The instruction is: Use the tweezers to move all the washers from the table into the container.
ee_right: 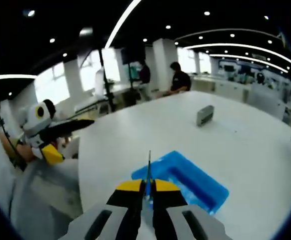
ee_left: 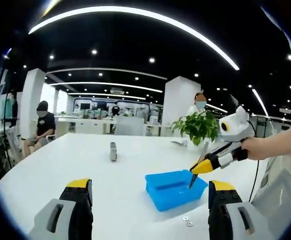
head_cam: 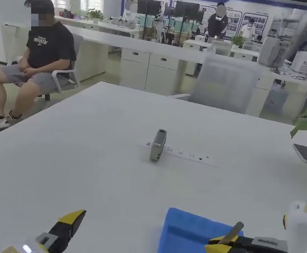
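A blue container (ee_left: 175,189) sits on the white table (ee_left: 60,170). Two small washers (ee_left: 187,220) lie on the table just in front of it. My right gripper (ee_left: 208,164) is shut on metal tweezers (ee_left: 197,167), whose tips point down over the container's right part. In the right gripper view the tweezers (ee_right: 148,167) stick out from the closed right gripper (ee_right: 148,185) above the container (ee_right: 185,180). My left gripper (ee_left: 150,184) stands wide open with nothing in it, short of the container. In the head view the container (head_cam: 193,232), left gripper (head_cam: 64,226) and right gripper (head_cam: 222,243) sit at the bottom edge.
A grey box-like device (head_cam: 157,145) stands mid-table beside a flush socket strip (head_cam: 188,154). A phone (head_cam: 306,154) and a potted plant (ee_left: 198,127) are at the table's right side. A person (head_cam: 37,58) sits on a chair beyond the far left corner.
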Tool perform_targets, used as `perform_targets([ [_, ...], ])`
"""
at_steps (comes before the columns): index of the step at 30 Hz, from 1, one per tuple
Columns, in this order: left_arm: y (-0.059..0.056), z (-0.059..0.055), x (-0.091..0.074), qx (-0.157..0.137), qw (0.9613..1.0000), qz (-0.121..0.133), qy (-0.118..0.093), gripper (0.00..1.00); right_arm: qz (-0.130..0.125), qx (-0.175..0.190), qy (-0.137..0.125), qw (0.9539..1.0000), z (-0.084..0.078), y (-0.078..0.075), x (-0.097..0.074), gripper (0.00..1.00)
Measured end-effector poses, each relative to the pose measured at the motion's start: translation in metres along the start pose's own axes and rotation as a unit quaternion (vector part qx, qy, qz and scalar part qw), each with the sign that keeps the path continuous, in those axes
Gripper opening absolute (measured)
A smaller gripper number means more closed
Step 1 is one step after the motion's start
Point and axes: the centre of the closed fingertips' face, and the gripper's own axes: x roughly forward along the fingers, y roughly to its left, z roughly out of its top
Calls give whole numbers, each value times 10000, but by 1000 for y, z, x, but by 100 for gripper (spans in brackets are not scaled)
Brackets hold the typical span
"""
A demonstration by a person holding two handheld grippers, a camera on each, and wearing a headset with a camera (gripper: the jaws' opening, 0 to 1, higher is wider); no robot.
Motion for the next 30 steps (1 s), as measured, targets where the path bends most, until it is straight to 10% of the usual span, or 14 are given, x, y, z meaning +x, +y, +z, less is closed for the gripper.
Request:
perform_targets([
  [10,-3,-2,1,113,9999,-27,60,99,-418,953,15,9946,-4,-36,22,3],
  [15,-29,5,3,158,9972,-706,-171,99,-824,697,361,9935,-21,-42,31,3],
  [21,-66,-14,-2,187,9852,-1690,222,99,-1231,703,321,9894,-25,-41,30,3],
  [27,-61,-38,1,189,9800,-1834,748,99,-1686,894,-85,9816,-19,-29,24,3],
  [30,-74,-24,-2,337,9747,-2190,288,99,-1611,518,142,9855,-22,-22,27,3],
])
